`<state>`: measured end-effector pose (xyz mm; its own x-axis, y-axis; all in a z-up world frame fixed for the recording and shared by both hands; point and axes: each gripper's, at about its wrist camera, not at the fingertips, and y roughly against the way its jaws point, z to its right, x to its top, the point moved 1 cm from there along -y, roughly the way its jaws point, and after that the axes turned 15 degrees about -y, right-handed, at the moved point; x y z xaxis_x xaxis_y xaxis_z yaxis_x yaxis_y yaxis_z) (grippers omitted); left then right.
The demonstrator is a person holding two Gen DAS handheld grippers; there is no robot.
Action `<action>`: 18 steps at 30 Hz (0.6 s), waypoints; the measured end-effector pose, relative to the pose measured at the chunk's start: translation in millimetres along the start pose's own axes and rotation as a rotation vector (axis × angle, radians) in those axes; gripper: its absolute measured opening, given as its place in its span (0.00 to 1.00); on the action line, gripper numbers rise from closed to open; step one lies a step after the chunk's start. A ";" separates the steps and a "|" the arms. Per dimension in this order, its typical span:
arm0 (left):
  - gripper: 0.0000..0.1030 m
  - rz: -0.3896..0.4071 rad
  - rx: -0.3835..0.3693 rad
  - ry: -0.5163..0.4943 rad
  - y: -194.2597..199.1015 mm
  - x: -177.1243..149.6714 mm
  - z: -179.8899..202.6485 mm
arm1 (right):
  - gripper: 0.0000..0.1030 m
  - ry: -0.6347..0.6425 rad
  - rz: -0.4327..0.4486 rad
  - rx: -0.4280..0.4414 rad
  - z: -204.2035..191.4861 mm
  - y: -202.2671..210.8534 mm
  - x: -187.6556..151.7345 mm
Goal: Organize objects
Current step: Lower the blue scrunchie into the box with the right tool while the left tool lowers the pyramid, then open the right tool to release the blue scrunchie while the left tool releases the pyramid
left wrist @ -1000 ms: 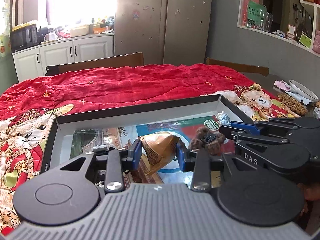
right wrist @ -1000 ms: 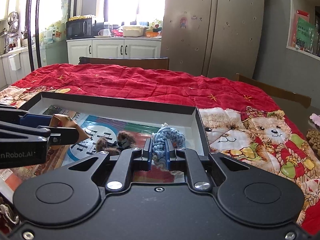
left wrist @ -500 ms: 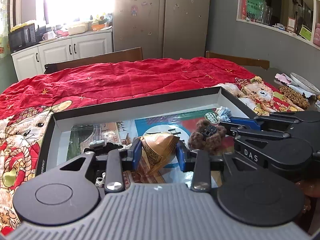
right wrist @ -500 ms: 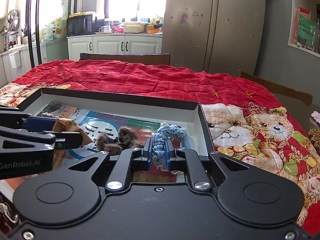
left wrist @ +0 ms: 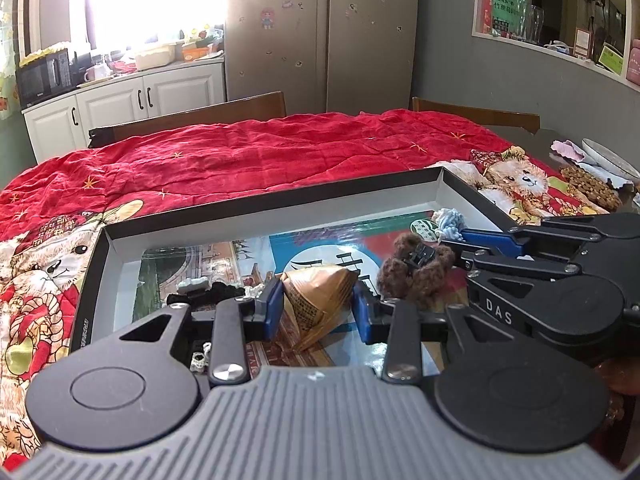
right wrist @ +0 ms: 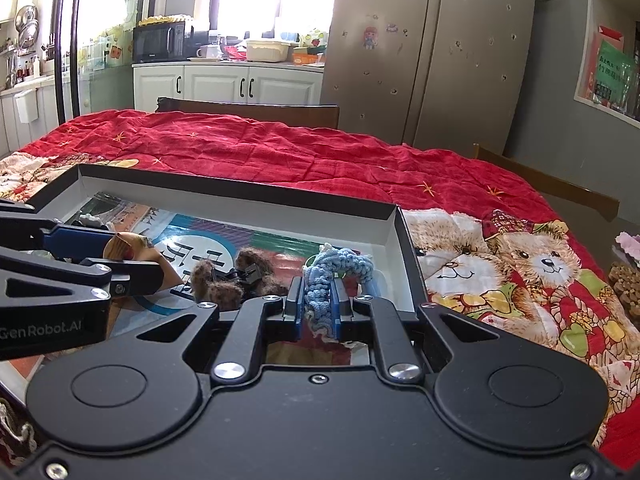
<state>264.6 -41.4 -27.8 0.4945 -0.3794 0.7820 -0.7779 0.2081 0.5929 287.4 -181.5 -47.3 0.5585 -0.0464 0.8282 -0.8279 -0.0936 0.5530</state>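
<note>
The left claw (left wrist: pixel 318 306) is clamped on a crinkled, shiny golden-brown wrapper (left wrist: pixel 318 300) folded to a point; the right claw (right wrist: pixel 317 308) pinches a knotted blue yarn braid (right wrist: pixel 332 268). Both hang over the shallow black-rimmed box lid (left wrist: pixel 260 220), where a fuzzy brown clip (left wrist: pixel 416 268) lies between them, on a quilted red blanket (left wrist: pixel 248 156).

Black grippers, blue-padded fingers (left wrist: pixel 267 309), silver screws, grey ribbed housing, "GenRobot.AI" lettering.

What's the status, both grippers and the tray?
Left gripper shut on gold paper cone. Right gripper shut on blue knitted piece. Both over the box tray. Brown fuzzy clip lies between them, untouched.
</note>
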 end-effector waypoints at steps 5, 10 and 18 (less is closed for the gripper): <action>0.41 -0.001 -0.001 -0.006 -0.6 0.1 1.6 | 0.13 0.018 0.001 -0.010 -2.3 -0.1 -0.6; 0.42 -0.004 0.001 -0.010 -0.9 -0.5 1.8 | 0.13 0.024 0.007 -0.021 -3.6 0.4 -1.4; 0.49 0.013 0.009 -0.013 2.4 0.6 2.8 | 0.16 0.010 0.010 -0.023 -3.0 1.8 -0.1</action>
<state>261.9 -43.6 -26.4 0.4787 -0.3887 0.7872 -0.7878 0.2056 0.5806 285.7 -178.7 -46.1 0.5495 -0.0378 0.8347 -0.8346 -0.0703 0.5463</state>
